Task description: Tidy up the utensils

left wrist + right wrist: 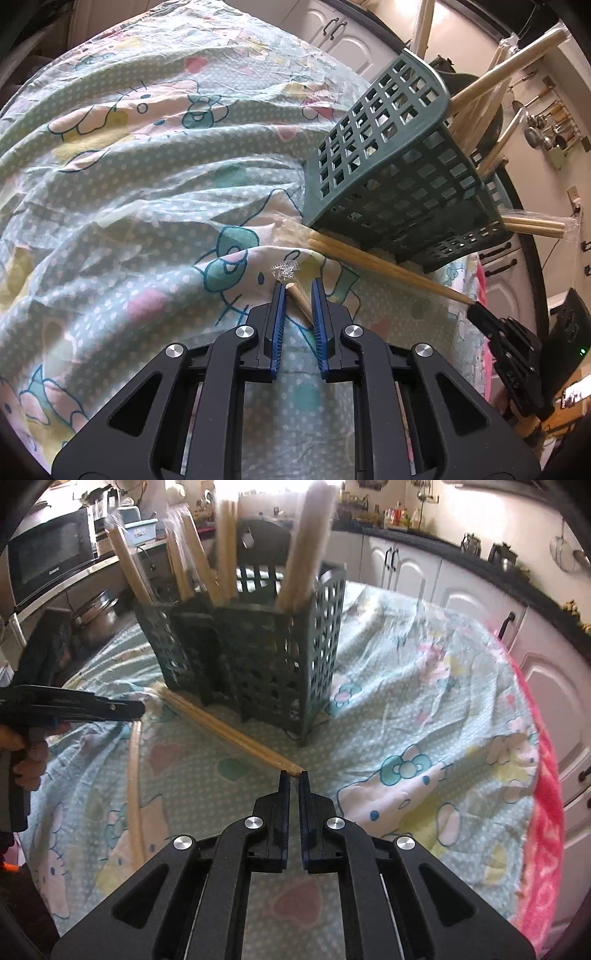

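The left hand-held gripper (298, 286) has its blue-padded jaws spread, straddling the near end of a single pale wooden chopstick (300, 298) that lies on the worktop's pastel cartoon-print cloth (129, 192), in front of the dark green perforated plastic utensil basket (388, 173); the pads look close to the stick but not yet pressed on it. A scrap of clear wrapper (286, 270) lies just beyond its tips, toward the basket.

The right hand-held gripper (294, 774) is nearly pressed together, pinching the near tip of a bundle of pale wooden chopsticks (229, 734) whose far end reaches the foot of the basket. The basket stands upright in the right wrist view, with several wrapped wooden chopsticks and utensils (303, 554) leaning out of its top.

The step in hand seems to be gathering the loose chopsticks from the cloth so they can join those in the basket. Next, the left jaws would need to close squarely on the single stick, and the right would need to lift its bundle, tip it upright and lower it into an open compartment. The bundle is held only by its end, so it may sag or fan apart.
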`<state>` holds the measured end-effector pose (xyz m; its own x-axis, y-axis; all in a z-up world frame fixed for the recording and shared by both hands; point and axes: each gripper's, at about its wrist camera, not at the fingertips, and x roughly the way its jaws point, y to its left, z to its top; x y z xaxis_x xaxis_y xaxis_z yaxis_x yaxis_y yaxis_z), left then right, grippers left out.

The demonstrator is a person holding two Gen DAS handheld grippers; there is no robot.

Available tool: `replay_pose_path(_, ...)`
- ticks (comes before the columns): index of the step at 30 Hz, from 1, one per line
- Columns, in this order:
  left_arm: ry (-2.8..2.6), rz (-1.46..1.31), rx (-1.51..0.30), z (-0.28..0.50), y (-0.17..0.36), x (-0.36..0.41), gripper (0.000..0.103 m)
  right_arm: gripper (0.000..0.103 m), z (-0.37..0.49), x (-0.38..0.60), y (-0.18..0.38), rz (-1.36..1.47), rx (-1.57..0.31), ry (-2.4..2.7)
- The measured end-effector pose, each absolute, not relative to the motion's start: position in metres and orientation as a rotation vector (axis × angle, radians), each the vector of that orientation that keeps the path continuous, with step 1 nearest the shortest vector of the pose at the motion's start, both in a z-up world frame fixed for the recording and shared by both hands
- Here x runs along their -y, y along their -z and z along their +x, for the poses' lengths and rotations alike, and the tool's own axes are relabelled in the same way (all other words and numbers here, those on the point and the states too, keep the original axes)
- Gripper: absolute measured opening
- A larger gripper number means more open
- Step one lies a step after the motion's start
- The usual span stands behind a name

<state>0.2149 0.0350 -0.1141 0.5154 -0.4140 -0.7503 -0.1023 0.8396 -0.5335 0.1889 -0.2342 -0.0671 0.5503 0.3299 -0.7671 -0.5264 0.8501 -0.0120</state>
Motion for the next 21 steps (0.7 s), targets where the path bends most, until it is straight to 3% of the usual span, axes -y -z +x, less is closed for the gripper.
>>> replay_pose_path(21, 0.366, -0.497, -0.752, 0.163, 0.001, -0.029, 0.003, 0.003, 0.112, 0.209, -0.058, -0.304, -0.493, -0.561)
